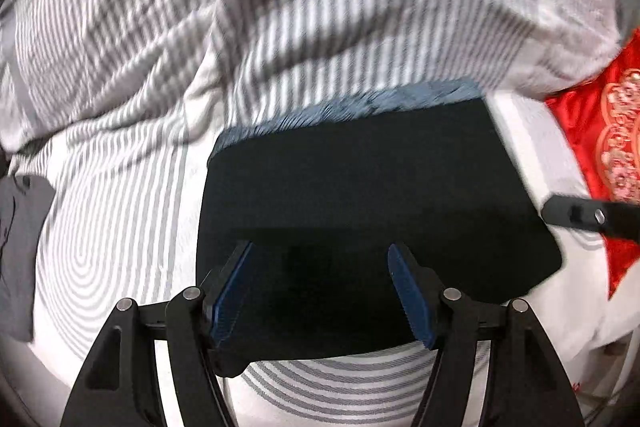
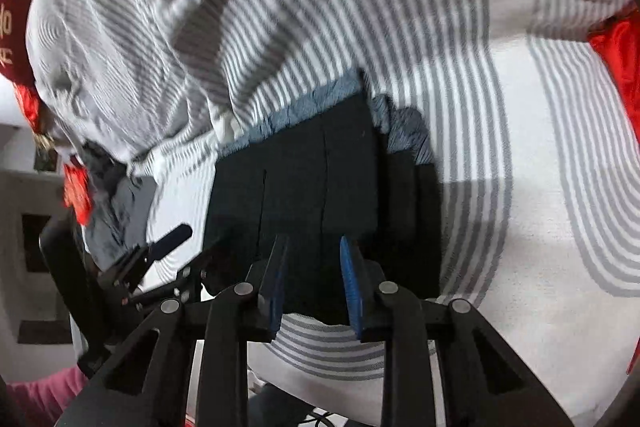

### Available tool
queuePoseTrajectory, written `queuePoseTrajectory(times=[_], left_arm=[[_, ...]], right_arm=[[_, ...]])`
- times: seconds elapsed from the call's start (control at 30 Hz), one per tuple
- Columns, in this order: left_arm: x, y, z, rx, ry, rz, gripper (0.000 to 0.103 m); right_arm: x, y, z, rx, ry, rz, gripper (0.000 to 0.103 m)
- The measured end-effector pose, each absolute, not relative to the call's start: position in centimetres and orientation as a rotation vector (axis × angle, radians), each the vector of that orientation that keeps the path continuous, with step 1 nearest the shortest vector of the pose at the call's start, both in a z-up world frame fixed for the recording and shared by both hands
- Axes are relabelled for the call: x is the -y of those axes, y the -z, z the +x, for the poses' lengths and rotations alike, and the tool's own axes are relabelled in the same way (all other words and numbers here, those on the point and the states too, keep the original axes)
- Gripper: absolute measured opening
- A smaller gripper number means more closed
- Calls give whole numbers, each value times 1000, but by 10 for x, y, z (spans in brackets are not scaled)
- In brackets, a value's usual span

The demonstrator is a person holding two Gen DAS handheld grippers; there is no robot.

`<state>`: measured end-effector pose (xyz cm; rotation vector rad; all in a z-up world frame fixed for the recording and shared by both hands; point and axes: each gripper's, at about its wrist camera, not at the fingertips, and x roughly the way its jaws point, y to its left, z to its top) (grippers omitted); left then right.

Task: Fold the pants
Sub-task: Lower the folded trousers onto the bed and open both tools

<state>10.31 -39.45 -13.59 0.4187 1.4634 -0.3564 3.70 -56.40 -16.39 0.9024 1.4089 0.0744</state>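
The pants (image 1: 360, 195) lie on the bed, on the striped sheet (image 1: 120, 267), already folded into a dark, roughly square packet with a blue-grey waistband (image 1: 360, 103) showing along the far edge. The right wrist view shows several layers stacked, with a bit of the blue-grey cloth poking out at the packet's right side.

The left gripper (image 1: 320, 287) hangs over the near edge of the packet with its jaws spread and released, nothing between the blue pads. The right gripper (image 2: 314, 283) hovers over the same near edge with its jaws narrower but apart; I see no cloth pinched in them, though the dark fabric and blur make that a little uncertain.

Risks, as I judge them:

- The layers are loose. A pad dragging across the top could slide the upper fold off and undo the stack.
- If another fold is meant, a shallow bite would catch only the top layer, so the packet would peel open when lifted.
- The two grippers sit close together, so they could knock into each other.
- The rumpled blanket (image 1: 320, 7) just behind the waistband could snag or get picked up with it.
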Motion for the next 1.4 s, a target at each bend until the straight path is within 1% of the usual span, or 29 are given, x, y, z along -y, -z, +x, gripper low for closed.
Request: queuePoseTrajectory(times=[0.13, 0.2, 0.27, 0.47, 0.57, 0.63, 0.67, 0.7, 1.27, 1.3, 1.33, 1.37, 1.4], left_arm=[[388, 161, 89, -1531, 347, 402, 69], [388, 165, 82, -1514, 355, 424, 69], [390, 167, 78, -1510, 363, 436, 69], [391, 170, 80, -1535, 366, 423, 70], [393, 171, 79, -1541, 374, 416, 76], [395, 173, 79, -1541, 368, 424, 77], [396, 173, 79, -1542, 368, 422, 78], [394, 172, 80, -1546, 373, 413, 82], [391, 165, 92, -1554, 357, 395, 82], [389, 164, 95, -1553, 353, 392, 82], [388, 161, 97, -1550, 351, 389, 82], [385, 157, 101, -1541, 351, 388, 82], [383, 153, 103, -1530, 353, 388, 82]], right_arm=[[554, 188, 17, -1495, -37, 882, 28], [552, 201, 6, -1529, -14, 904, 28], [554, 209, -2, -1523, 2, 946, 28], [552, 215, -3, -1529, 10, 918, 26], [550, 213, -2, -1528, 16, 906, 26], [551, 213, -2, -1528, 15, 906, 26], [551, 213, -2, -1529, 13, 906, 27], [550, 213, -2, -1529, 11, 907, 27], [554, 211, -3, -1525, 9, 923, 28], [555, 210, -3, -1524, 13, 921, 29], [555, 208, -3, -1524, 20, 915, 32], [556, 205, -3, -1523, 39, 899, 42], [558, 200, -2, -1517, 57, 878, 47]])
